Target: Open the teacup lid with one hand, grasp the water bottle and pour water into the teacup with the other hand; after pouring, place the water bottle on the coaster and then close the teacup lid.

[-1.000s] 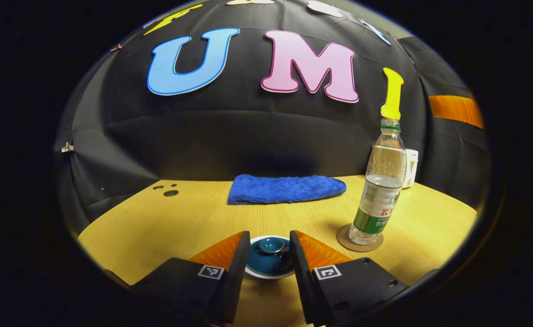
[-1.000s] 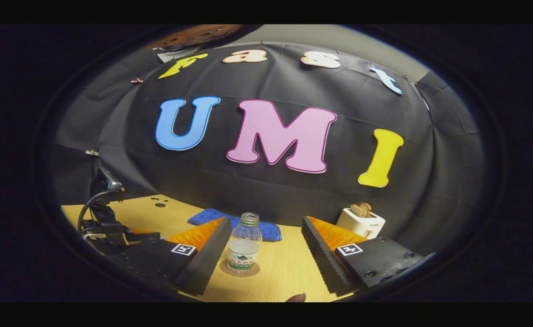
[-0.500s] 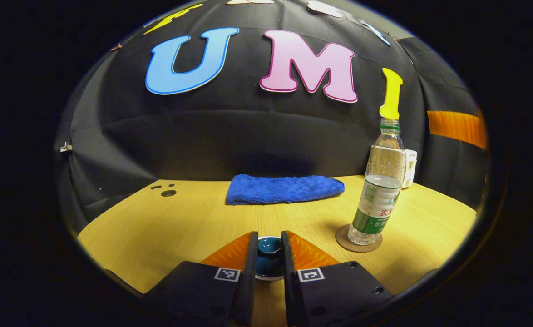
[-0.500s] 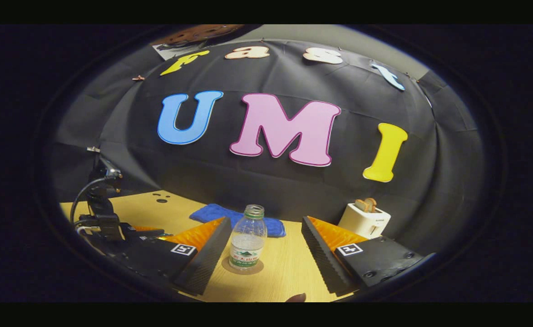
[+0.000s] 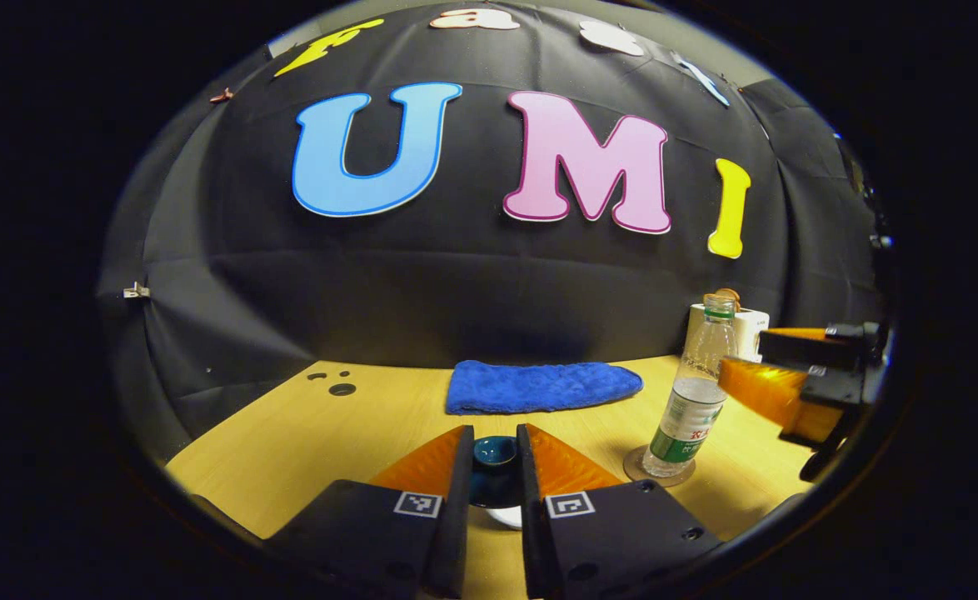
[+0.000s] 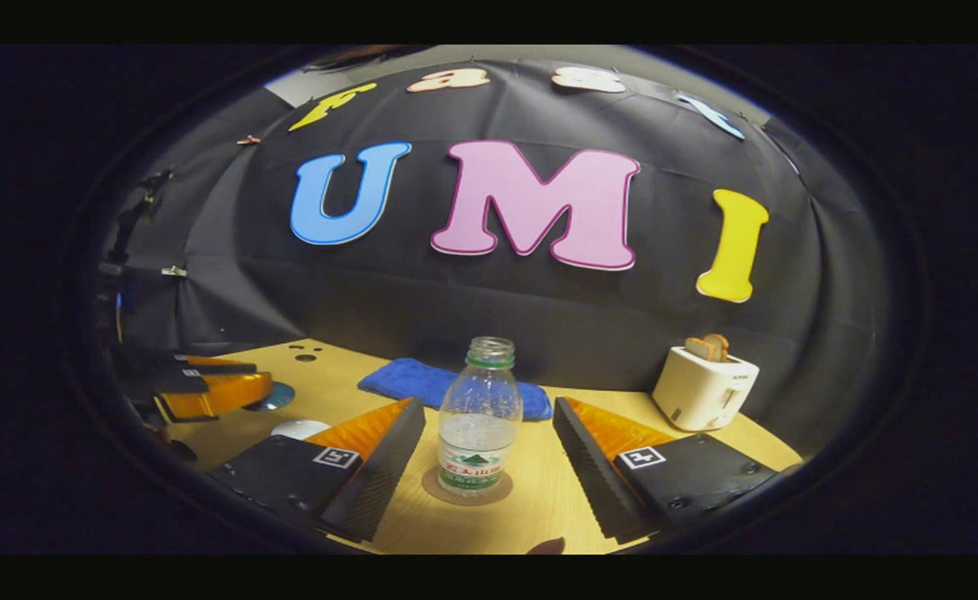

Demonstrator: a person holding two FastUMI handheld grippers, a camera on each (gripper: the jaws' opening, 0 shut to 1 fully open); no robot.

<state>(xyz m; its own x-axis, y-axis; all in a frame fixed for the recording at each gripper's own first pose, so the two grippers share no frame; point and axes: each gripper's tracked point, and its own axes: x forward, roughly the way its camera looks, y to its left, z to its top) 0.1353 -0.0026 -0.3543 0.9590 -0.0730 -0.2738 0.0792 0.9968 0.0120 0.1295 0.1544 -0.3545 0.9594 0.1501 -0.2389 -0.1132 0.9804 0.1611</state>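
Nearest to you in the left gripper view, your left gripper (image 5: 493,454) has its 2 fingers drawn in on the knob of the dark teal teacup lid (image 5: 494,452), so it looks clamped on the lid; in the right gripper view that lid (image 6: 271,397) appears to hang raised at the far left, with the white teacup (image 6: 300,429) sitting just beside and below it on the wooden table (image 6: 539,492). I judge step 1, opening the cup, to be in hand and nearly done. A little farther, in the right gripper view, your right gripper (image 6: 489,454) has its jaws wide apart, lined up on either side of the water bottle (image 6: 479,429) without touching it. The bottle stands upright, uncapped and partly filled, on the round brown coaster (image 6: 466,492). Your next move, as I read it, is to run the right gripper forward until the bottle's body sits between the fingers, then close firmly on it, since the open neck will spill if the bottle tips. Keep the lid off to the left, clear of the cup's mouth, so the pour has room. Farther back lie a folded blue cloth (image 6: 422,383) near the wall and, to the right, a white toaster (image 6: 703,387) with toast in its slots; neither is in your path.
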